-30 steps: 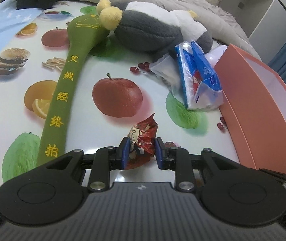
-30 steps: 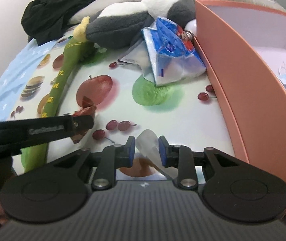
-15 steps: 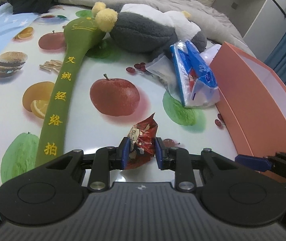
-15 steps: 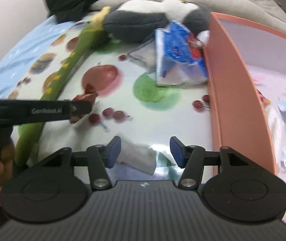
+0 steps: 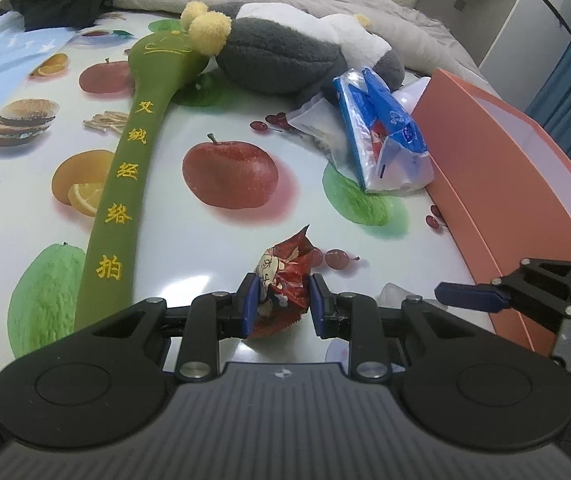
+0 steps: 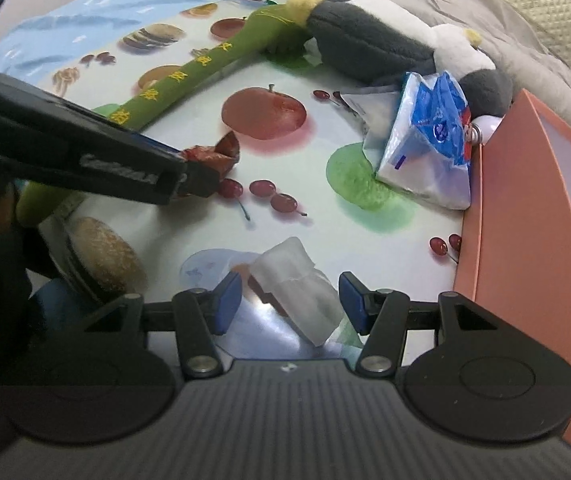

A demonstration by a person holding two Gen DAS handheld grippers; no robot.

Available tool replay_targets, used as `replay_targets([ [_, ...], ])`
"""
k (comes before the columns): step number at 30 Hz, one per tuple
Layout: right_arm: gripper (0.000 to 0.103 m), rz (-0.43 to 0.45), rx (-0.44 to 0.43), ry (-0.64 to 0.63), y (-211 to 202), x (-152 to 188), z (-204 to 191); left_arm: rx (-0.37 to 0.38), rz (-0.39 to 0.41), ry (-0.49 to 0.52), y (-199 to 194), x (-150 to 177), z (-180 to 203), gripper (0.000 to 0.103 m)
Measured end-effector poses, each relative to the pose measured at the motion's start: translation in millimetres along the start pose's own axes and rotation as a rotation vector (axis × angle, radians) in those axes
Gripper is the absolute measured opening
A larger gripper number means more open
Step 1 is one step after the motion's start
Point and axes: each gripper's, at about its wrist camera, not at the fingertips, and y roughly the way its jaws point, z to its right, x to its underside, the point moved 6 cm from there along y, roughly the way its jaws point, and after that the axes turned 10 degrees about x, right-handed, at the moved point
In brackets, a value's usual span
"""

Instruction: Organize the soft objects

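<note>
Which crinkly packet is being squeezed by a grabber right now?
The small red snack packet, pinched in the left gripper. The blue-and-white packet lies untouched by the orange box, and the clear packet sits loose between the open right gripper.

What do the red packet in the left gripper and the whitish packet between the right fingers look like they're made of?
Red packet: likely glossy printed foil or plastic film; it's crinkled with sharp creases. Whitish packet: probably soft translucent plastic, frosted, with a pale sheen and limp folds.
</note>
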Motion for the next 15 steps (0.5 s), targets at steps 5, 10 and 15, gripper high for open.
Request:
replay_targets([
  [5, 0.057, 0.009, -0.008, 0.067, 7, 0, 3, -0.003, -0.006, 0.016, 0, 3, 1, 0.032],
  [10, 0.047, 0.010, -0.012, 0.082, 12, 1, -1, -0.005, -0.005, 0.027, 1, 3, 3, 0.032],
  [15, 0.031, 0.031, 0.017, 0.106, 5, -4, -3, 0.002, 0.002, 0.030, -2, 0, 5, 0.032],
])
